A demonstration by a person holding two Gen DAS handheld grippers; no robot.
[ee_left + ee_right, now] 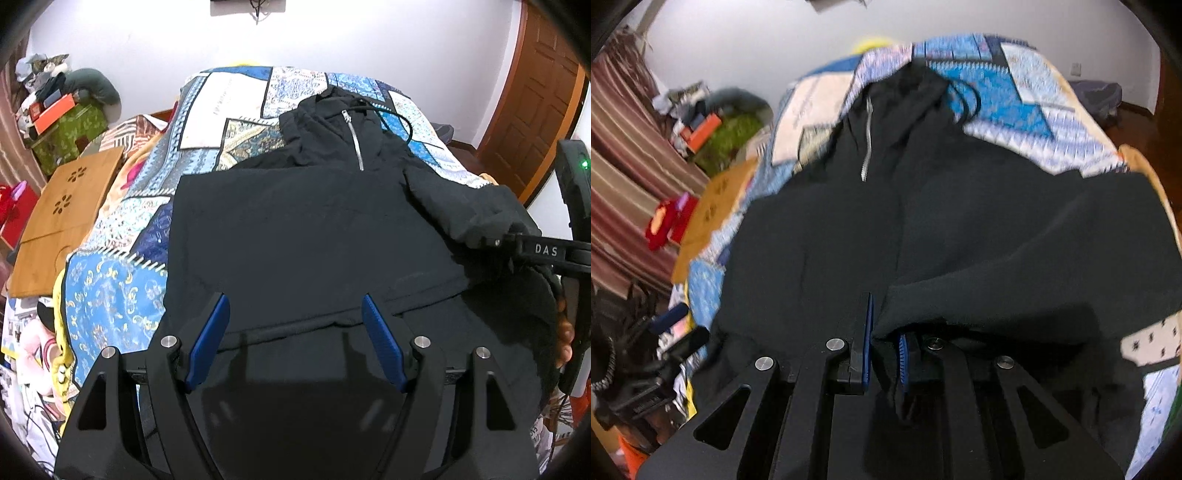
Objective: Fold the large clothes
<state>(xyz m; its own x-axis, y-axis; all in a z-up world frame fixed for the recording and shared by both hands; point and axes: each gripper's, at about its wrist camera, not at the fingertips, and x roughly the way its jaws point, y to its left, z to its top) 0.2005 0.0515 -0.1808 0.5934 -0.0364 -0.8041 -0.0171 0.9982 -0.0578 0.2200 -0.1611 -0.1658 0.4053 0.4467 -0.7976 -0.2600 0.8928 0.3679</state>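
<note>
A black hooded jacket [306,236] with a silver half zipper [354,138] lies on the bed, hood at the far end; it also shows in the right wrist view [849,236]. My left gripper [295,317] is open and empty, hovering over the jacket's near hem. My right gripper [884,328] is shut on the jacket's right sleeve [1015,266] and holds it lifted over the jacket's body. The right gripper also shows at the right edge of the left wrist view [498,242], pinching the sleeve [461,206].
The bed has a blue and white patchwork cover [122,280]. A wooden lap tray [66,218] lies at the bed's left edge. Cluttered boxes and a green crate [66,129] stand at the left. A wooden door [535,99] is at the right.
</note>
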